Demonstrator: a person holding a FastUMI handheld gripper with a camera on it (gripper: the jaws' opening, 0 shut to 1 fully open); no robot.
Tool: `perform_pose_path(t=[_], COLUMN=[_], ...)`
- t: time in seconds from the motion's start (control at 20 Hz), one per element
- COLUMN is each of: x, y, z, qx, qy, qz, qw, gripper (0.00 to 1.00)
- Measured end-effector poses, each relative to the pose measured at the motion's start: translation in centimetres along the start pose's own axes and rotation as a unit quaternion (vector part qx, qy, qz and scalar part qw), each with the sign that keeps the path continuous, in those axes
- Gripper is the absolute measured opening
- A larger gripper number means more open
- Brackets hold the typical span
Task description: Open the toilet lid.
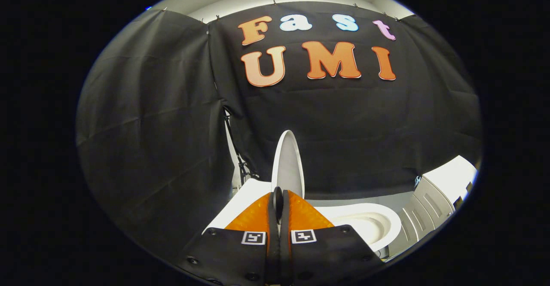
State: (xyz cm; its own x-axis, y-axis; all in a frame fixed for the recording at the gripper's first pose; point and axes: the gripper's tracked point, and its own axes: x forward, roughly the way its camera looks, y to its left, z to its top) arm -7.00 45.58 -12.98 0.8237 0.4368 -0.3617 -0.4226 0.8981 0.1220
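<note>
- Toilet lid, a thin white oval of hard plastic (288, 161), stands nearly upright and edge-on straight ahead of the tongs (278, 200); its lower edge disappears between their two fingers.
- Nearest to the lid, the tongs look closed on that lower edge, one finger on each face with almost no gap between them. The grip seems to sit on the rim because it is the one thin part that fits between the fingers, though the contact itself is hidden.
- Right of the lid, the white ceramic toilet bowl with its smooth rounded rim (369, 223) lies uncovered, so I judge the lifting is nearly or fully done.
- Left of the lid, a flat white slab (240, 204) slopes away; I cannot tell what it belongs to.
- Farther right of the lid stands a white ribbed plastic cabinet-like unit (434, 200), well apart from the bowl.
- Behind the lid hangs the black cloth wall (150, 127); a dark thin stand (238, 157) shows in the gap between cloth panels, left of the lid.
</note>
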Motion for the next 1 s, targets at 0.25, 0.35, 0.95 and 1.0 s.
perform_pose_path(t=[0.25,0.35,0.95,1.0], x=[0.6,0.8,0.6,0.5], y=[2.6,3.4,4.3,4.3], z=[-0.5,-0.8,-0.9,-0.9], qx=[-0.008,-0.010,-0.034,-0.032], qy=[0.005,0.007,0.007,0.007], qz=[0.017,0.022,0.023,0.023], qw=[1.000,1.000,0.999,0.999], gripper=[0.08,0.08,0.15,0.20])
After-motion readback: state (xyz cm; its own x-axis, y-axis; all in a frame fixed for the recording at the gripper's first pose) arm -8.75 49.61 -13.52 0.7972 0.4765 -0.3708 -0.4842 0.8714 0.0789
